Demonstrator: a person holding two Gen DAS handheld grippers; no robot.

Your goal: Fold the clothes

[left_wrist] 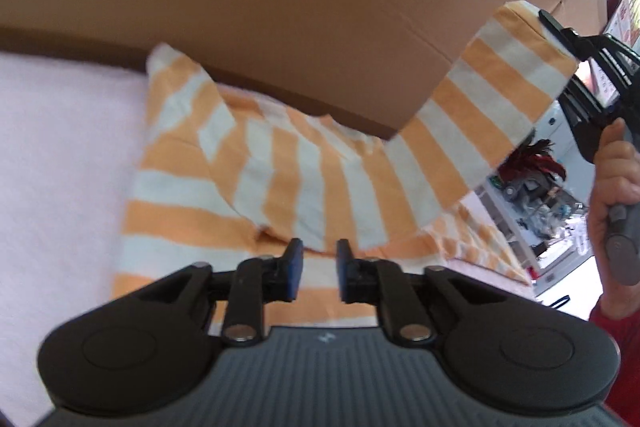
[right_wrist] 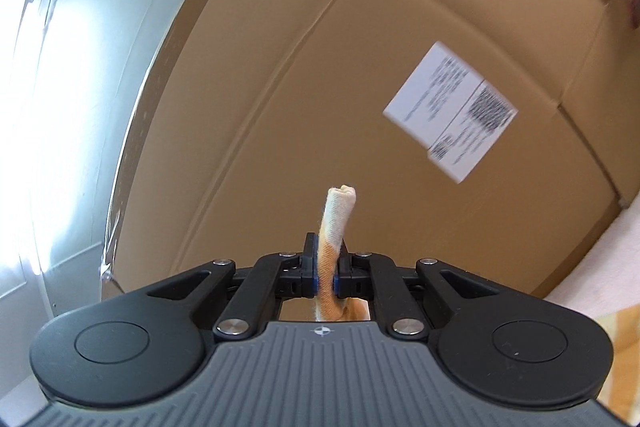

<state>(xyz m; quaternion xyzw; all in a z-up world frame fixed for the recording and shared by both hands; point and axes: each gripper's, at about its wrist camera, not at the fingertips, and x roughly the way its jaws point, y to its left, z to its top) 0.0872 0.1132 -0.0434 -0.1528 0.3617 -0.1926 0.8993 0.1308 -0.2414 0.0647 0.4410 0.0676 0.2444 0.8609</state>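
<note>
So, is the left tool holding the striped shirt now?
No, the left tool is open above the striped shirt, with nothing between its fingers.

The left tool (left_wrist: 318, 269) hangs low with its two fingers apart, nothing between them. The right tool (right_wrist: 326, 273) is raised high, fingers pressed together on a pinch of cloth, its handle gripped by a hand (left_wrist: 614, 183) in a red sleeve.

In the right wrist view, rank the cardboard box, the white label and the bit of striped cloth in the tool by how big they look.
1. cardboard box
2. white label
3. striped cloth, pinched in the right tool; closer to the camera, so this comparison is unsure.
</note>
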